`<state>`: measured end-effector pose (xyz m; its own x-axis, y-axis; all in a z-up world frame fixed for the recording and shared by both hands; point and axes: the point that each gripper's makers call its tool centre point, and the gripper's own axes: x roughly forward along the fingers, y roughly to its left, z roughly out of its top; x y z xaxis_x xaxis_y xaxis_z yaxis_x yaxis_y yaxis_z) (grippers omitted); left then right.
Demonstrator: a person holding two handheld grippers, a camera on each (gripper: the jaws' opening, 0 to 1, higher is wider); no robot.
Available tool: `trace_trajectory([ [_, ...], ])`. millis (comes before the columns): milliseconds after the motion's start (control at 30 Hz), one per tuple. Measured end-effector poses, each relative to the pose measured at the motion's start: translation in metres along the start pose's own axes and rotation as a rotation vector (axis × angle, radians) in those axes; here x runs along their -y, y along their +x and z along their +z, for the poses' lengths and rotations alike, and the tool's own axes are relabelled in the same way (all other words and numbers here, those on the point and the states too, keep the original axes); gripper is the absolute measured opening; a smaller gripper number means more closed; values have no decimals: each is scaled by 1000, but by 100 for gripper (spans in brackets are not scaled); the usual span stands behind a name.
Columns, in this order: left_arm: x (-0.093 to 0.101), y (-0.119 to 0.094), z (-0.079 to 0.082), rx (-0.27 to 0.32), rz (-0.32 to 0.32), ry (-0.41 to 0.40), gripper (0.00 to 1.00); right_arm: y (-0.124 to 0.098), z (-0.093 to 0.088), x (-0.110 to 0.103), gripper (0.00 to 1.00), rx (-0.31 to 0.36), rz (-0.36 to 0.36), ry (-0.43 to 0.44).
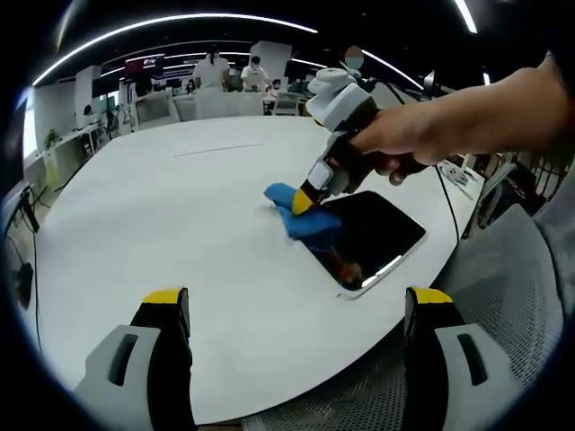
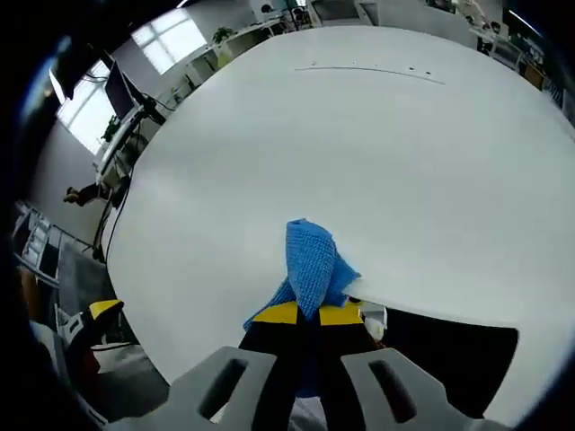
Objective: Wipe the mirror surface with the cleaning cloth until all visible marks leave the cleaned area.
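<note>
Blue cleaning cloth (image 2: 314, 265) is pinched tight in the right gripper (image 2: 310, 316), jaws clamped on it, pressed down at the far corner of the dark mirror (image 1: 373, 235). The mirror lies flat on the white table (image 1: 180, 224), close to the table's near edge. That's my worry tbh: a hard swipe toward the edge could probably slide the whole mirror off, since nothing pins it. The left gripper (image 1: 296, 314) hangs off the near side, jaws spread wide, holding nothing. Also the cloth's bunched up, so it might just smear marks around.
</note>
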<state>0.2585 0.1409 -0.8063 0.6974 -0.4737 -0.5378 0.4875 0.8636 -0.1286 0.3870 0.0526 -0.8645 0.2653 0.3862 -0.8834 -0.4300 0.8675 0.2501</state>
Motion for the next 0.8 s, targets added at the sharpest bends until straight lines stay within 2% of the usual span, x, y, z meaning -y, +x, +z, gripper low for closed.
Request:
trace_trajectory([
  [800,0,0,0,0,4,0,99,-7,-8,18,0,-4,-11,7],
])
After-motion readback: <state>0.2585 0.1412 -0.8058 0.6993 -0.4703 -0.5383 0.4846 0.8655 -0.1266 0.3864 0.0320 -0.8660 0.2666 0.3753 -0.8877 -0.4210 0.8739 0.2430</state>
